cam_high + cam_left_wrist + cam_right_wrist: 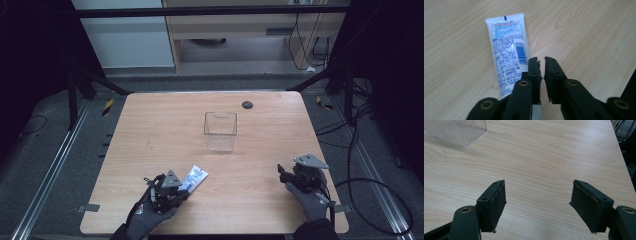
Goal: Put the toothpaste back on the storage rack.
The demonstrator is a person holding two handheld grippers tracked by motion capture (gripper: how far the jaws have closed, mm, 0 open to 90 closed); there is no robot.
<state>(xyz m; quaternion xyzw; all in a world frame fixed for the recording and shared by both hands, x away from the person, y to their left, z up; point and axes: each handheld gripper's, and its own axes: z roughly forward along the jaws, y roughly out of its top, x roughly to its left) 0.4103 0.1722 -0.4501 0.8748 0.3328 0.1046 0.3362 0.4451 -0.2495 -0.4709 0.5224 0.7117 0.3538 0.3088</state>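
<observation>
Tube [509, 57] lies beside your left gripper [542, 61], jaws narrowly apart on nothing; next, spread and straddle it. Right gripper [537, 195] waits wide, lower right.

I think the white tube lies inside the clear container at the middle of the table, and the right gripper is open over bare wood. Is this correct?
Not quite. The white tube lies flat on the table, just in front of the left gripper, as the high view shows; the clear container stands apart from it at the middle. The right gripper is indeed open over bare wood.
</observation>
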